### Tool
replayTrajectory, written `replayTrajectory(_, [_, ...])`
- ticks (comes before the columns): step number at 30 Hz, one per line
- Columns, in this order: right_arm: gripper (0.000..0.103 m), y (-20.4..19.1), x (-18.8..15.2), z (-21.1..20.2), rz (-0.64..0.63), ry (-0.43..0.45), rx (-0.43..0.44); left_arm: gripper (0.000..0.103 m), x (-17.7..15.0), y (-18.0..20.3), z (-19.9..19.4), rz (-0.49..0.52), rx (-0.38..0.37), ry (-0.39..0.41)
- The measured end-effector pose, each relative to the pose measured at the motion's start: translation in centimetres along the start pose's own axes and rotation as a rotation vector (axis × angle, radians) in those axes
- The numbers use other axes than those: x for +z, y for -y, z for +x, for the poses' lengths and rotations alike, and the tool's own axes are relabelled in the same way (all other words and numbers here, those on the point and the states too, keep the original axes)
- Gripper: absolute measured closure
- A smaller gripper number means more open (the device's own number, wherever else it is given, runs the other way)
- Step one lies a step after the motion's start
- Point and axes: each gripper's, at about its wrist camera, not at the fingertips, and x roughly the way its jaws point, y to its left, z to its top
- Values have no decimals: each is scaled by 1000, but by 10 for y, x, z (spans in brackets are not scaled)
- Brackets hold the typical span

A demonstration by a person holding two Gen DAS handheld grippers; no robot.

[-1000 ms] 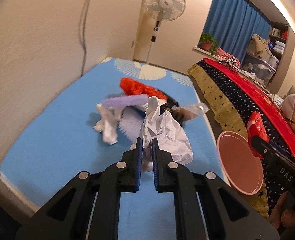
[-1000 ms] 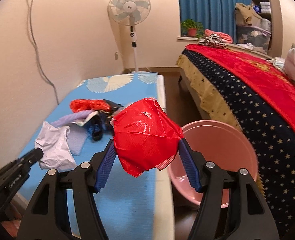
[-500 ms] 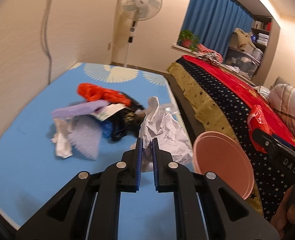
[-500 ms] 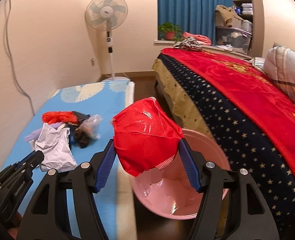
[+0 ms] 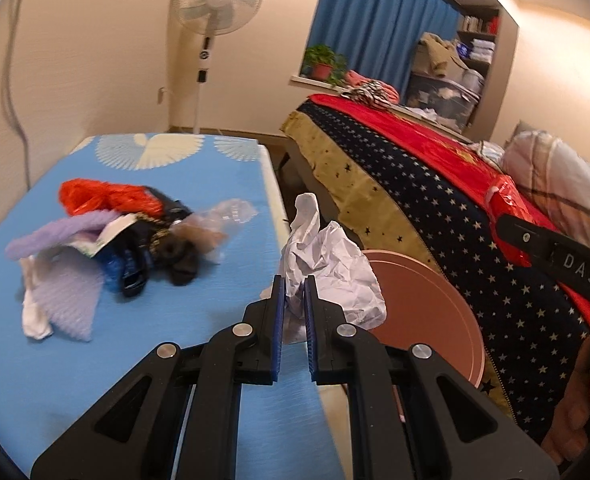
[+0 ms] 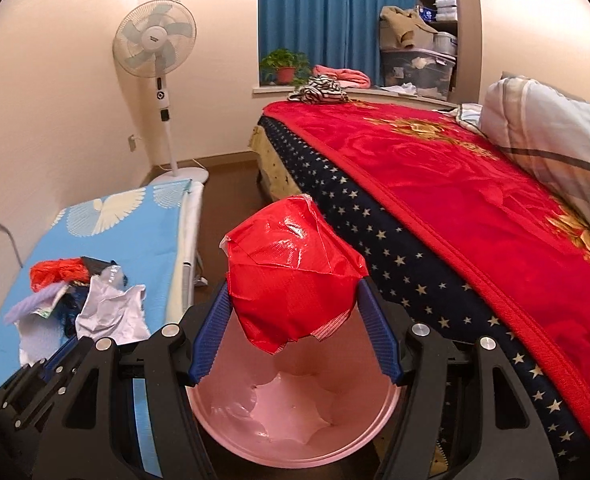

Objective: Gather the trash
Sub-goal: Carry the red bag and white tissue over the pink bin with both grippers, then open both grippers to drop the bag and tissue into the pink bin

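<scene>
I read white letters "DAS" on the black arm of the right gripper (image 5: 507, 216) in the left wrist view, fan (image 6: 154, 43) hub badge too small to read, no other legible text

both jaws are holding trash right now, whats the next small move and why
Probably open the right gripper and let the red wrapper drop: in its own view the wrapper hangs above the open pink bin. The left gripper, shut on the crumpled white paper, is short of the bin's rim, so it should follow after.
</scene>
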Motion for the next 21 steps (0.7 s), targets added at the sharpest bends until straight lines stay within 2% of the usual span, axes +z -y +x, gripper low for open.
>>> replayTrajectory(7, [39,12,0,12,24,-18,-31,93,0,20,21,54,-38,-27])
replayTrajectory(18, [41,17,-3,22,31,-42,-53,93,-7,35,42,67,-88,-77])
replayTrajectory(20, [41,21,-2,24,54,-49,-50,90,-9,36,47,62,-122,-103])
replayTrajectory(21, [38,23,-2,24,70,-50,-50,81,-10,36,49,57,-134,-115])
